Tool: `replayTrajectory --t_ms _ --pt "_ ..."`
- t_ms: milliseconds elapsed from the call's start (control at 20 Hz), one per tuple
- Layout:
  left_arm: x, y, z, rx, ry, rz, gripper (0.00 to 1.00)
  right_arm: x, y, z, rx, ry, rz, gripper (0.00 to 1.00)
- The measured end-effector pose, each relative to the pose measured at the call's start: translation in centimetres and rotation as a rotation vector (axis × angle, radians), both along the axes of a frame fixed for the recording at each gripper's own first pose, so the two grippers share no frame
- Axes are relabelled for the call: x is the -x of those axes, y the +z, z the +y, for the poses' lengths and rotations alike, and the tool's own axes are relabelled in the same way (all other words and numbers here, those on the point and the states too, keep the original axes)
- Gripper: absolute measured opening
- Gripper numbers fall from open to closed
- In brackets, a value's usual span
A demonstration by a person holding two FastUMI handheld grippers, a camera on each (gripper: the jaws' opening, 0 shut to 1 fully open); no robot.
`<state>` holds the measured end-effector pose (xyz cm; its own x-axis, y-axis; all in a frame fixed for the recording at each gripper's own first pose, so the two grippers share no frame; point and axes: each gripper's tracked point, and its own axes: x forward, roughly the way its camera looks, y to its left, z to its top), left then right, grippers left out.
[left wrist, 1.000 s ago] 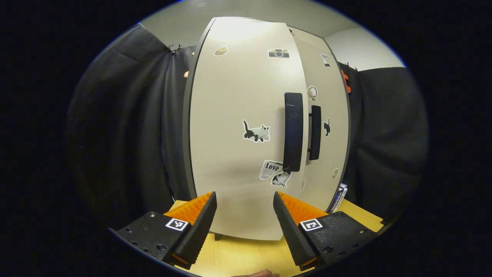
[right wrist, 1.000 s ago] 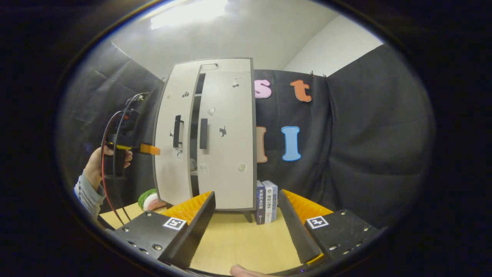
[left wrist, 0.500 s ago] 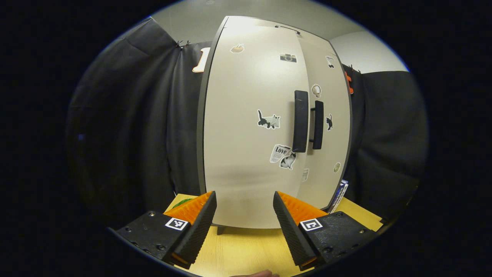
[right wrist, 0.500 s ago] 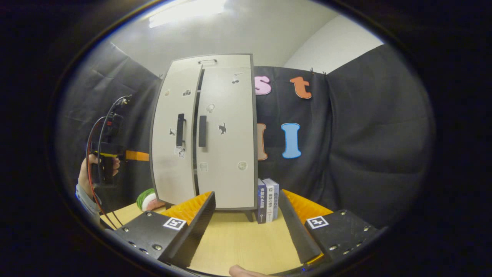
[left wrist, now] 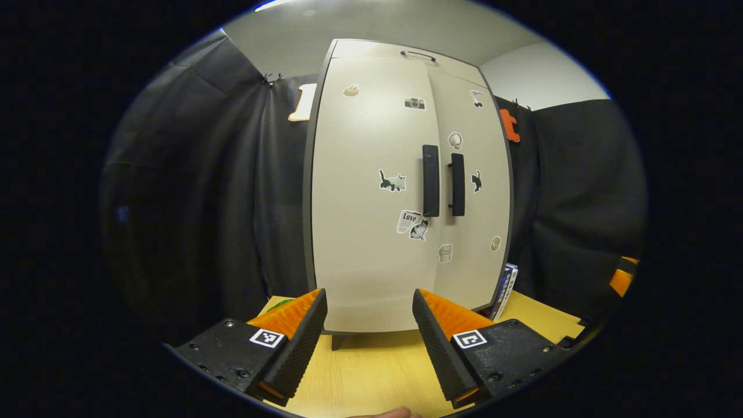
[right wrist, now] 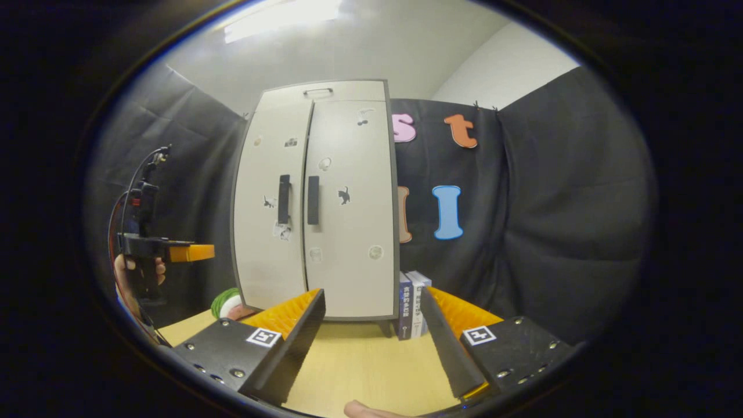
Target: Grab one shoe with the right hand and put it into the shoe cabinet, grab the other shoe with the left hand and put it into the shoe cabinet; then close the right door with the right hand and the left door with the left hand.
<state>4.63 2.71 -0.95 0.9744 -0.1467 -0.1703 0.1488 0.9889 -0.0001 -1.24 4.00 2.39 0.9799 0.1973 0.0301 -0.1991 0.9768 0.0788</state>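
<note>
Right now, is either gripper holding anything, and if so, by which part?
Nothing is held. The left gripper and the right gripper are both open with bare space between their fingers, and both stand clear of the shoe cabinet, whose doors are shut.

books (right wrist: 413, 305) upright on wooden surface (right wrist: 360, 366), right of cabinet; green-white roundish item (right wrist: 227, 302) at its left, possibly tape, partly hidden

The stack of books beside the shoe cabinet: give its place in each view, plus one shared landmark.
Left gripper view: books stand low and right of centre, against the shoe cabinet's right edge.
Right gripper view: books stand low, just right of centre, at the cabinet's right foot.
Shared landmark: the two black door handles.
</note>
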Motion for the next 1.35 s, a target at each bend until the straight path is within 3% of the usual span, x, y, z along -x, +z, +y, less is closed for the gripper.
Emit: replayTrajectory --t_ms 300,550,1050,1250,1350 --pt "4.4 0.3 0.3 -0.022 0.015 -0.065 0.90 -0.4 -0.2 1.4 -0.002 0.030 0.011 0.98" --pt "7.1 -1.4 0.1 0.042 0.004 -0.037 0.90 -0.7 -0.2 2.5 -0.010 0.039 0.009 0.98" --pt "7.3 -2.3 0.9 0.048 0.009 -0.019 0.90 0.1 -0.1 4.9 0.014 0.075 -0.007 0.98" --pt "7.2 -2.2 1.0 0.055 0.032 -0.023 0.90 1.8 0.1 7.0 -0.020 0.176 -0.021 0.98" --pt "7.0 -2.0 0.8 0.081 0.035 -0.027 0.93 2.4 0.3 6.6 -0.026 0.182 -0.031 0.98"
